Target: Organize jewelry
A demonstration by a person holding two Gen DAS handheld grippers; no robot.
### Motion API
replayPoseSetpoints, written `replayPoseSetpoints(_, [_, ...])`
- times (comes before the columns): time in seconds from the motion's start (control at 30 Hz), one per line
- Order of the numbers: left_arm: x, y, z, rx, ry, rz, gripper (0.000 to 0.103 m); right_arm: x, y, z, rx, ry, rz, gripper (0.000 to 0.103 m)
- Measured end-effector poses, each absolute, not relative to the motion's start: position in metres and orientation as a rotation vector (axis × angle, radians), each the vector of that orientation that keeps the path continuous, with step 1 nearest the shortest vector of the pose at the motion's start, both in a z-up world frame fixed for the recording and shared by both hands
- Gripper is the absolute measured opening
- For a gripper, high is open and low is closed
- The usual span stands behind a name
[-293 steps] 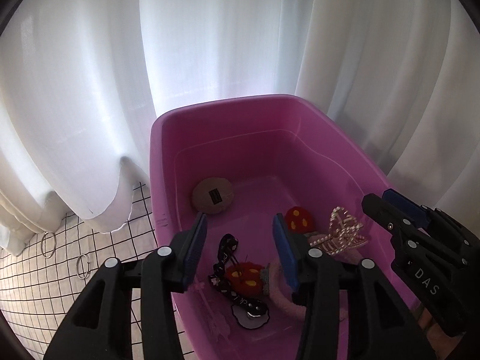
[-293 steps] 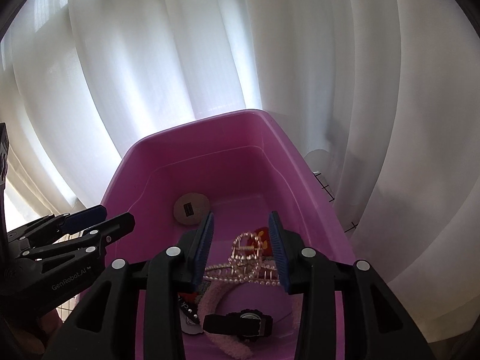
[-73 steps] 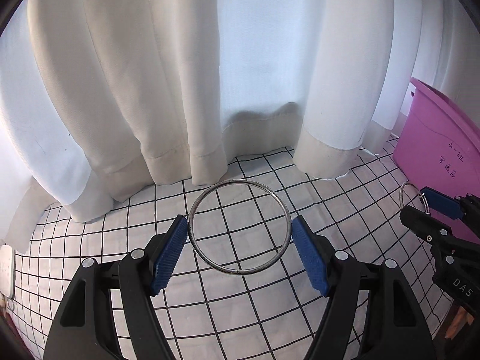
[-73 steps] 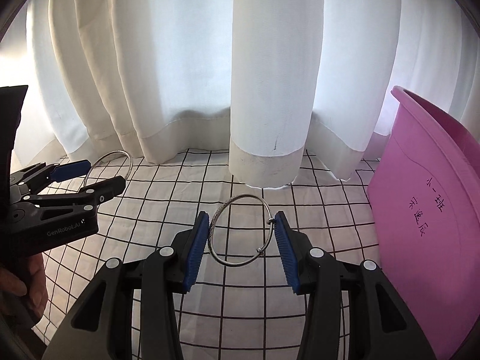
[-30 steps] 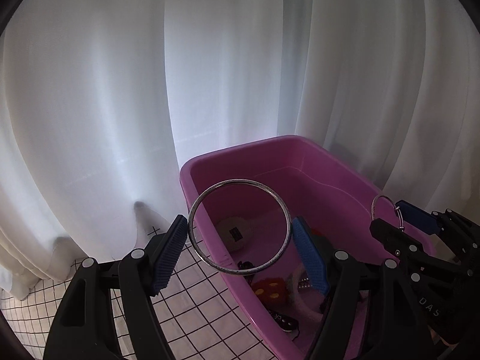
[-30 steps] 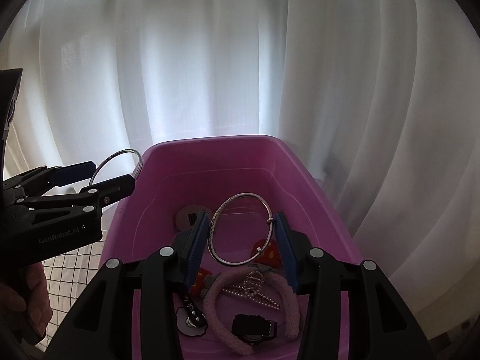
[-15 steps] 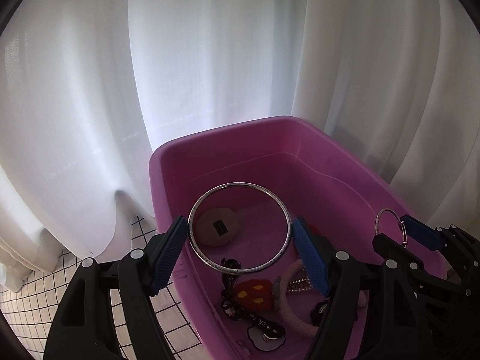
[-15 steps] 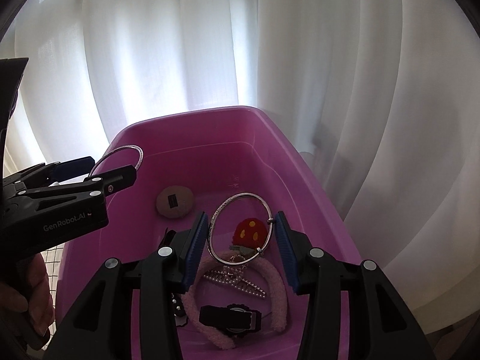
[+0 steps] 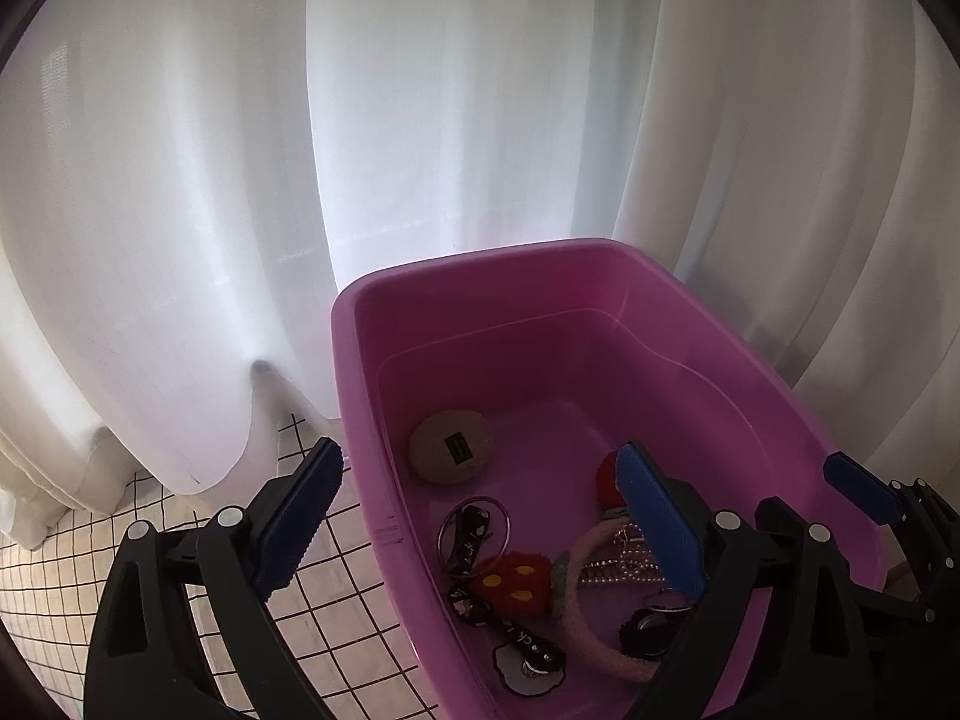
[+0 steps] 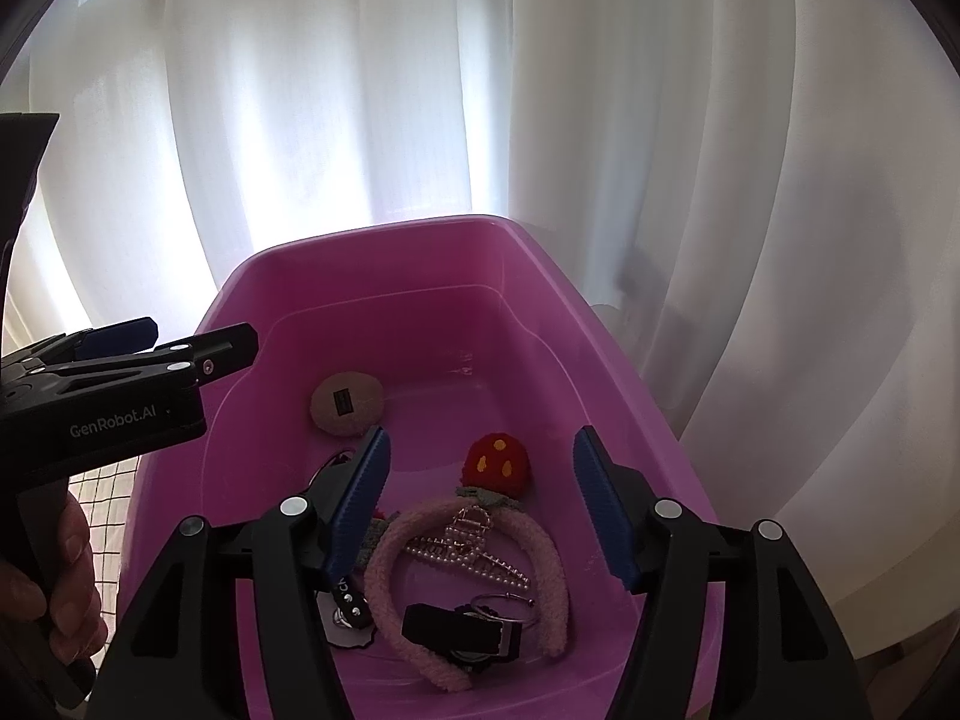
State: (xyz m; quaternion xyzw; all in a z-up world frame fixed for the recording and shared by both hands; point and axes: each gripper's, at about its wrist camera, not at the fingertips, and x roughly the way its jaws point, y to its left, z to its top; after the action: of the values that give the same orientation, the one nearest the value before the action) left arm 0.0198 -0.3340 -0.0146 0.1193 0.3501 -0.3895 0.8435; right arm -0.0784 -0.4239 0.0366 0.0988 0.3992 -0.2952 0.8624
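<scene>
Inside the glossy pink plastic bin (image 10: 540, 276), thin silver bangles (image 9: 474, 531) lying among a fuzzy pink headband (image 10: 420, 540) and pearly claw clip (image 10: 468, 546), left gripper (image 9: 480, 516) and right gripper (image 10: 480, 498) both hanging above, jaws widening, gripping nothing, second bangle (image 10: 501, 603) lying partly hidden behind a black watch (image 10: 456, 630)

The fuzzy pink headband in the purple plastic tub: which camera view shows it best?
The right wrist view: the fuzzy pink headband arches in full between the opening right claw's fingers. The left wrist view shows only part of it, cut off behind a finger.
</scene>
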Motion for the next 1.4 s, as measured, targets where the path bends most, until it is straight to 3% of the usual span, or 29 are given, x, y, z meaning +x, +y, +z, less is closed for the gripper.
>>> replayPoseSetpoints(0.27, [0.022,-0.324,-0.005,0.254,0.773,-0.786,0.096,-0.077,-0.416,0.045,0.201,0.827,-0.609,0.061])
replayPoseSetpoints(1.4, [0.013,-0.302,0.021,0.286,0.770,-0.704,0.096,-0.082,-0.396,0.066,0.154,0.801,-0.596,0.061])
